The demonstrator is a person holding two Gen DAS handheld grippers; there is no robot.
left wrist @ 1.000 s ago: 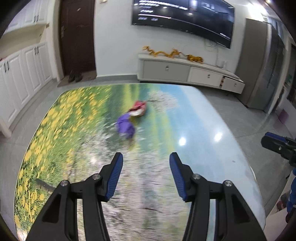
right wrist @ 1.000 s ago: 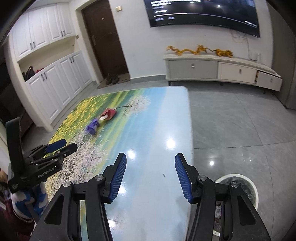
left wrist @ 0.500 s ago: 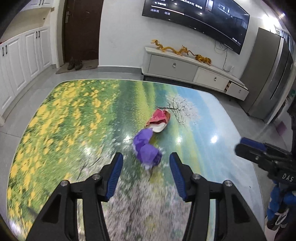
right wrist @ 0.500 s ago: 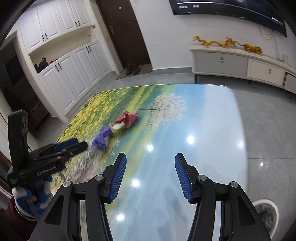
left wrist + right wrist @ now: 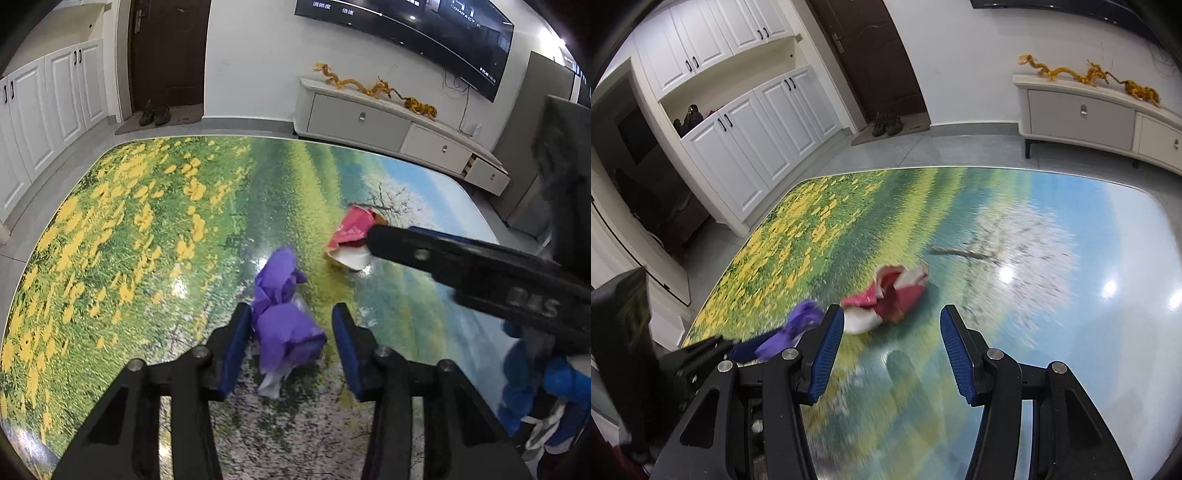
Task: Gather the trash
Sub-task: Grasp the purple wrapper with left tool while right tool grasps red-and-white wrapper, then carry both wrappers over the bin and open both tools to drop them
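A crumpled purple wrapper [image 5: 282,317] lies on the landscape-print table [image 5: 147,240]. My left gripper [image 5: 291,347] is open with the purple wrapper between its blue fingers, the left pad close against it. A crumpled red and white wrapper [image 5: 351,236] lies just beyond, to the right. In the right wrist view the red wrapper [image 5: 892,297] lies just ahead of my open, empty right gripper [image 5: 892,347], slightly left of centre, and the purple wrapper [image 5: 790,330] shows at the left. The right gripper's finger [image 5: 443,254] crosses the left wrist view beside the red wrapper.
The table's far edge [image 5: 960,168] and right edge [image 5: 476,206] drop to a grey tiled floor. A white TV cabinet [image 5: 388,122] stands against the far wall, white cupboards [image 5: 746,136] on the left, shoes [image 5: 155,110] by the dark door.
Both grippers have moved forward over the table. The left now straddles the purple wrapper, which was ahead of it. The right has come up close to the red wrapper.
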